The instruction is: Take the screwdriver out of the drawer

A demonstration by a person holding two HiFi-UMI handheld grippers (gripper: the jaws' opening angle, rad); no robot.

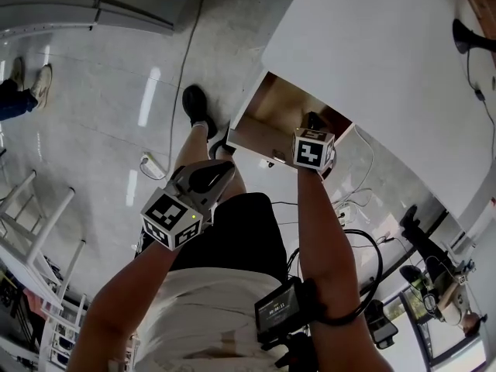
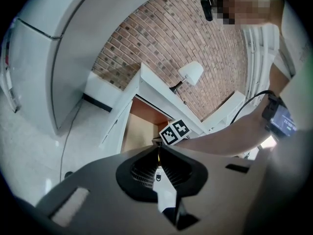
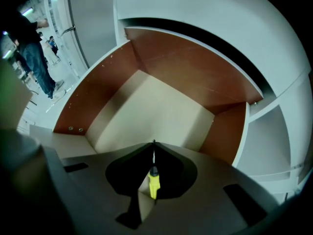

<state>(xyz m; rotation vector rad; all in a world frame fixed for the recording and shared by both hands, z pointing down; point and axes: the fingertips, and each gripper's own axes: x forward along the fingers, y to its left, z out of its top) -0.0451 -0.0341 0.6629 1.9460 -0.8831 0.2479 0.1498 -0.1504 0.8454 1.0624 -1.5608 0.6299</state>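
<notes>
Right gripper (image 3: 153, 148) clamped on yellow screwdriver (image 3: 153, 184), poised over open drawer (image 3: 161, 72). Left gripper (image 2: 158, 150) clenched, empty. Best: lift straight up, firm grip, clear drawer walls before swinging aside.

This is looking like a lab or test workspace: a dark cable (image 1: 188, 60) is trailing over a glossy pale floor (image 1: 85, 115) beside a plain white counter (image 1: 387, 53), white tubular metal racks (image 1: 54, 225) are standing by, and a red brick wall (image 2: 161, 38) is rising behind.
</notes>
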